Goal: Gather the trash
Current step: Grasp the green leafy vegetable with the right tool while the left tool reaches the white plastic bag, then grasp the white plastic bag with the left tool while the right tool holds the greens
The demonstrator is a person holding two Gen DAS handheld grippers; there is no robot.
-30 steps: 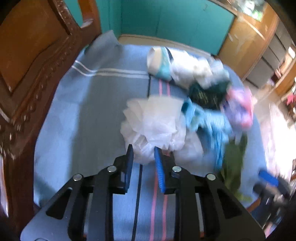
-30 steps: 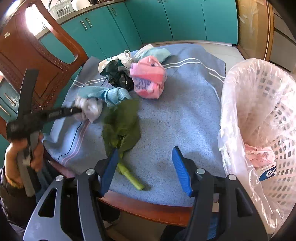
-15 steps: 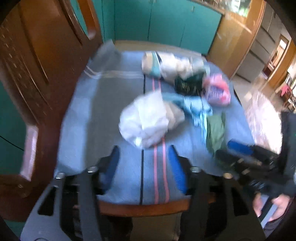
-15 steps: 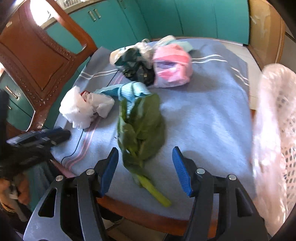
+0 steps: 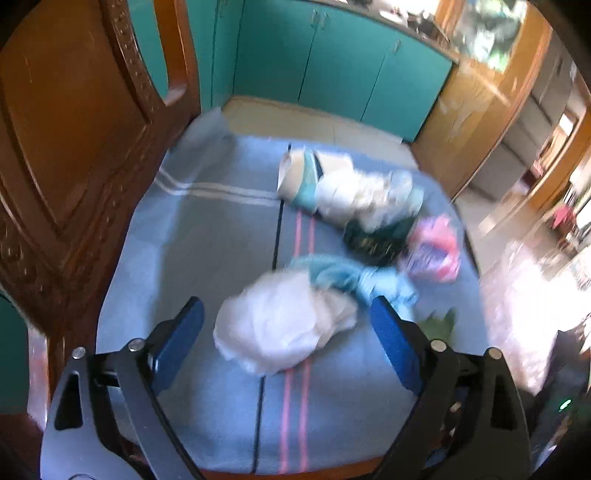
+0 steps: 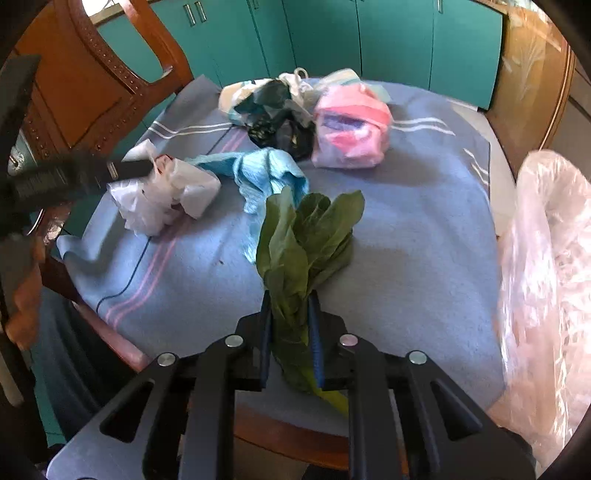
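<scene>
My right gripper (image 6: 290,306) is shut on the stem end of a bunch of green leaves (image 6: 306,236) that lies on the blue cloth. My left gripper (image 5: 288,328) is open wide, its jaws on either side of a crumpled white plastic bag (image 5: 284,325), apart from it. The same white bag (image 6: 162,192) shows in the right wrist view with the left gripper's finger (image 6: 122,168) at it. A light blue cloth (image 6: 266,173), a black bag (image 6: 280,118), a pink packet (image 6: 351,125) and a paper cup (image 5: 299,177) lie further back.
A white basket lined with clear plastic (image 6: 546,277) stands at the table's right edge. A carved wooden chair (image 5: 74,129) stands against the table's left side. Teal cupboards (image 6: 369,33) are behind. The blue striped tablecloth (image 6: 406,240) covers the table.
My right gripper moved forward and shut on the green leaves. My left gripper opened wide and came closer to the white bag, which it held a second ago.
</scene>
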